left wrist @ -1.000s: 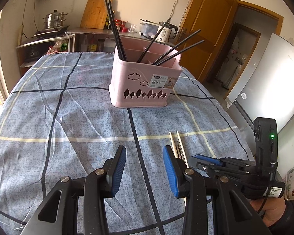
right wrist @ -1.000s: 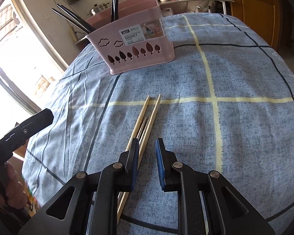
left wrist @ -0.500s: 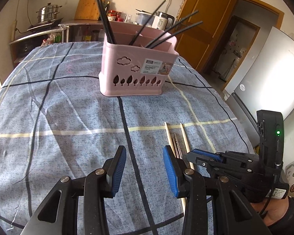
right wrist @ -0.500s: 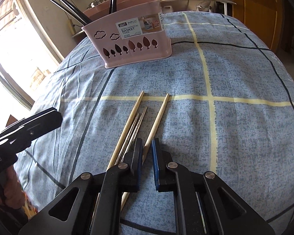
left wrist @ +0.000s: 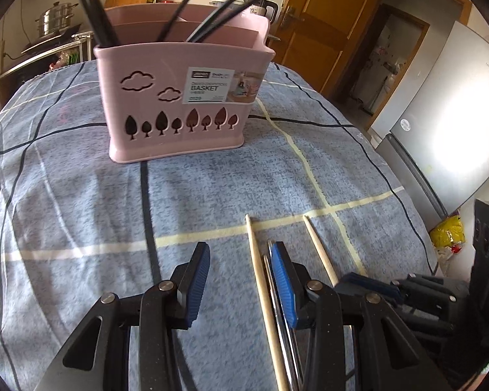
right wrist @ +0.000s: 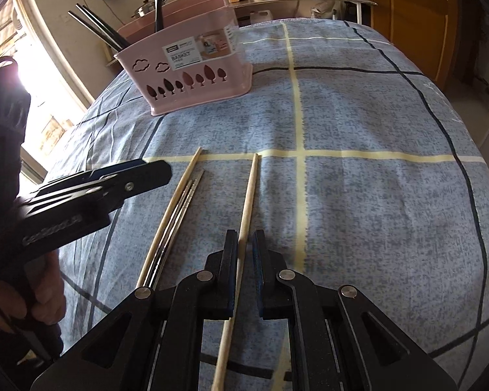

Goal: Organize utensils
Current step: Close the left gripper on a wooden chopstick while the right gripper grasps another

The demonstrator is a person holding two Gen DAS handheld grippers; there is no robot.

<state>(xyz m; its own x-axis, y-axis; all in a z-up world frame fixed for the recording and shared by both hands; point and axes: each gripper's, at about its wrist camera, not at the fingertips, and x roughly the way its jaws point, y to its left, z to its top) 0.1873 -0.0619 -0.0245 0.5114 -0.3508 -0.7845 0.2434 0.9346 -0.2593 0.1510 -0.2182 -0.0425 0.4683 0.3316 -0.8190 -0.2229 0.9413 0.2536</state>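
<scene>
1. Left wrist view: the left gripper [left wrist: 239,280] hangs low over the checked tablecloth [left wrist: 81,202], jaws spread wide with nothing between them. I'd say it waits its turn. Its right-hand finger sits just beside the steel chopsticks [left wrist: 278,306] and the left wooden chopstick [left wrist: 260,280], covering part of the steel pair. The pink basket [left wrist: 179,104] stands farther off in the middle, black chopsticks [left wrist: 94,9] leaning out of it; their tops are cut off by the frame.

2. Right wrist view: the right gripper [right wrist: 244,270] has its jaws narrowed around the right wooden chopstick [right wrist: 249,195], which lies apart from the others. That looks like lining up for a pick. Whether the pads already touch the wood I cannot tell. The near end runs under the gripper body. The basket's compartments are hidden from here.
</scene>
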